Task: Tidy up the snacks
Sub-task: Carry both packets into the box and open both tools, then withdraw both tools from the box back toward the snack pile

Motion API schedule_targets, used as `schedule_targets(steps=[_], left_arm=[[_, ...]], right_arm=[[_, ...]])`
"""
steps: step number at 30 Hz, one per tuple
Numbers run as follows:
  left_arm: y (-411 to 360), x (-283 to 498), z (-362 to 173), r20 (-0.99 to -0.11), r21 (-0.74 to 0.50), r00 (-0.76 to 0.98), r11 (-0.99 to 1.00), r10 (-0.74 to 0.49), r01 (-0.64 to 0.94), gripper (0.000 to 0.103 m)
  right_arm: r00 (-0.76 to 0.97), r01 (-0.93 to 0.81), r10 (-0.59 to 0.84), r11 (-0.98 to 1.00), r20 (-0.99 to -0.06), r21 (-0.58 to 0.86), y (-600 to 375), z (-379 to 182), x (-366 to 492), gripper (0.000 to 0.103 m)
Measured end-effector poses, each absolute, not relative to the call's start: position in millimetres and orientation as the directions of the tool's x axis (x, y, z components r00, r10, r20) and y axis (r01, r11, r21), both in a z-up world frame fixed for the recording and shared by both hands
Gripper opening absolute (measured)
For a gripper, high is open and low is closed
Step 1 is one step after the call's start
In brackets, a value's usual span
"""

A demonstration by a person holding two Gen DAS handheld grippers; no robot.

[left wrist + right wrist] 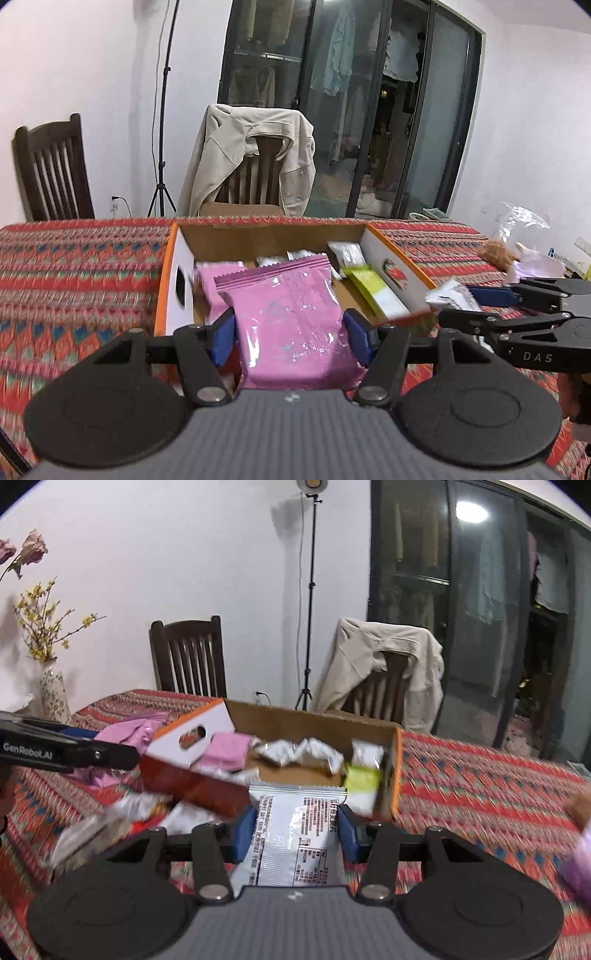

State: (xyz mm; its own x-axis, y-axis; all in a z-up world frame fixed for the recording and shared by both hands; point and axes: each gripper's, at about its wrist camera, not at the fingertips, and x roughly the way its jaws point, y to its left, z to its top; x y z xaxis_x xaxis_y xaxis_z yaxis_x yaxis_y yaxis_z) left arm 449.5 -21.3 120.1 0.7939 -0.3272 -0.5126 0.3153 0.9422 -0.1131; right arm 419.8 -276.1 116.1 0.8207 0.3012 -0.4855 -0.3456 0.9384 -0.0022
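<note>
The left gripper (291,332) clamped a pink packet (291,325) above the box's (391,258) near edge. The right gripper (295,829) clamped a white packet (295,834) likewise.

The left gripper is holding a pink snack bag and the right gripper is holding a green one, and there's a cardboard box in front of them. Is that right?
Almost. The right gripper holds a white snack packet with printed text, not a green one; the right wrist view shows it between the blue fingers. The left gripper does hold the pink snack bag, and the cardboard box sits in front.
</note>
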Motion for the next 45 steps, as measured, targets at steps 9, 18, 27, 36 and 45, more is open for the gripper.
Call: schedule_targets(steps=[9,18,27,36,45], left_arm=[[-42.4,559.0,99.0,-0.612,-0.153,0.716,0.939,-0.335,0.309,0.063],[-68.9,634.8,55.0,-0.715,-0.159,0.629,0.947,-0.305,0.278,0.063],[-71.4,630.1,53.1,-0.711,-0.162,0.63,0.945,-0.311,0.284,0.08],[-63.7,594.5,87.9,-0.672,-0.142,0.675,0.947,-0.305,0.287,0.082],[-59.1,493.5,135.1,-0.546,-0.07,0.773,0.937,-0.323,0.342,0.091]], right_arm=[[0.711,-0.374,0.423,0.904,-0.561,0.208,-259.4,102.9,547.2,0.047],[0.66,-0.334,0.303,0.938,-0.688,0.093,-225.9,60.5,607.5,0.048],[0.636,-0.336,0.265,0.94,-0.725,0.049,-215.7,45.6,612.7,0.053],[0.676,-0.349,0.282,0.936,-0.681,0.041,-221.5,77.0,589.0,0.053],[0.74,-0.36,0.298,0.933,-0.603,0.019,-249.5,126.0,517.5,0.056]])
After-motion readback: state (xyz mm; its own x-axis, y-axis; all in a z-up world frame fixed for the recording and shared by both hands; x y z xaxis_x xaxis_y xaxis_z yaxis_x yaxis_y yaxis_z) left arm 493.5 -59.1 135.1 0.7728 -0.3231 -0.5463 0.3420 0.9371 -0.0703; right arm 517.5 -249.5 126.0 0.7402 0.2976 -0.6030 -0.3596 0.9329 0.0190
